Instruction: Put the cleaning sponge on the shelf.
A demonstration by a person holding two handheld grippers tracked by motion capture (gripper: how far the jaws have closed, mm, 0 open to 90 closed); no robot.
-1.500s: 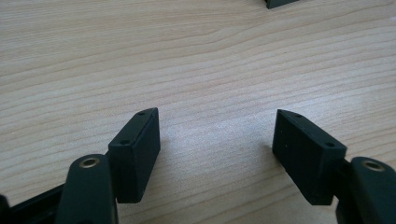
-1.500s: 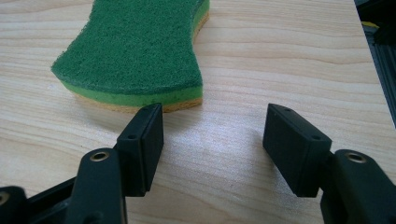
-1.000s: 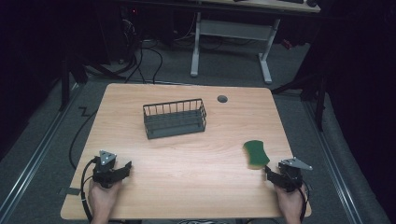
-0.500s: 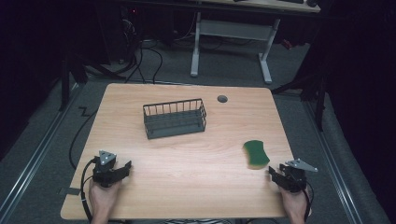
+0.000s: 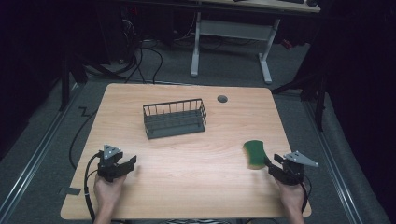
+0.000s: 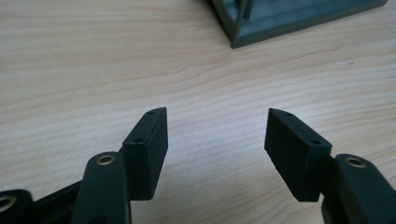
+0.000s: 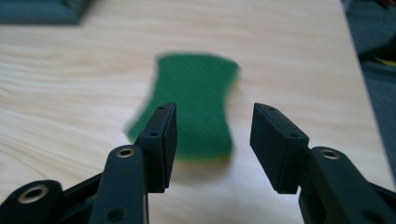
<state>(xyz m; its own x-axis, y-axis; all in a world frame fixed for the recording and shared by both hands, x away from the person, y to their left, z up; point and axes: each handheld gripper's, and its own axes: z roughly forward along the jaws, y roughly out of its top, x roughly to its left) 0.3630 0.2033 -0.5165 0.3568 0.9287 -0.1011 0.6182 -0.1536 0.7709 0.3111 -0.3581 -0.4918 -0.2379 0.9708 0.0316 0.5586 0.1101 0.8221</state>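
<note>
1. The green sponge point(image 5: 254, 153) lies flat on the table point(image 5: 187, 196) at its near right, and the right gripper point(image 5: 271, 166) sits just behind it, lined up for a pick.
2. Its jaws have just been closing; in the right gripper view the sponge point(image 7: 198, 100) lies ahead of them, its near end perhaps just between the tips (blur makes that hard to call), not pinched.
3. The wire basket point(image 5: 174, 118) waits at the far centre, likely the destination.
4. The left gripper point(image 5: 125, 164) rests near left, jaws apart and empty, though they too have just been closing.
5. Both hands sit low, grippers pointing away across the table.
</note>
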